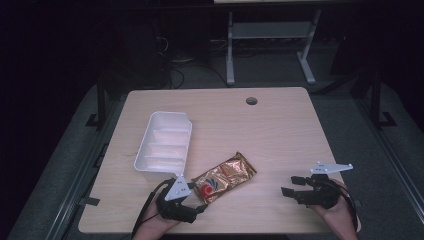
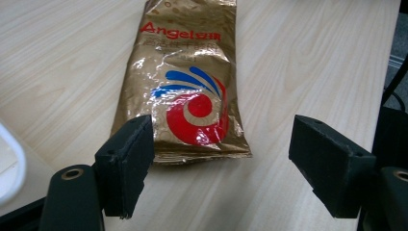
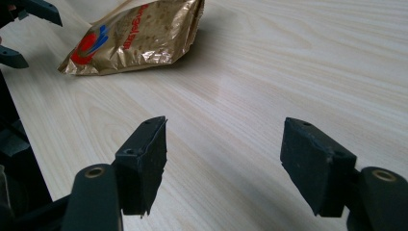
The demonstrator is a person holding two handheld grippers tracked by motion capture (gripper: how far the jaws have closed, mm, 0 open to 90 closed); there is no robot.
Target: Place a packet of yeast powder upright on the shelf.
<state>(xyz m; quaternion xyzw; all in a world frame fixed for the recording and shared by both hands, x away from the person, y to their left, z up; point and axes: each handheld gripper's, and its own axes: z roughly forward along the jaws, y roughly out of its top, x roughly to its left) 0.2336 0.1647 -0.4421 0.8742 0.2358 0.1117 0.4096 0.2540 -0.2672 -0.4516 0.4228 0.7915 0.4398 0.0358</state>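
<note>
Left side of the light wood-grain table [image 1: 280, 125]: a white rectangular plastic bin [image 1: 164, 141] stands empty, its long axis running away from the person. It sits just beyond and slightly left of the left gripper [image 1: 192, 192].

Left gripper: jaws spread wide, nothing between the pads. In the left gripper view the gripper [image 2: 221, 163] faces the near short edge of the shiny gold foil packet with a red-and-blue swirl logo [image 2: 187, 82]; that edge lies just ahead of the jaw tips, not touching them.

Centre: the packet [image 1: 225, 176] lies flat on the table, just right of the bin's near end. Its long axis runs diagonally, from the near-left end beside the left gripper to the far-right end. The logo end points toward the left gripper; the printed lettering lies toward the far end.

Right side: the right gripper [image 1: 295, 185] rests low over bare table, well apart from the packet, jaws likewise released and empty. In the right gripper view [image 3: 223, 163] the packet [image 3: 134, 36] lies far off to the upper left.

Judgement: the left gripper is much the nearer. A short advance along the packet's long axis would bring the near edge between its jaws.
</note>
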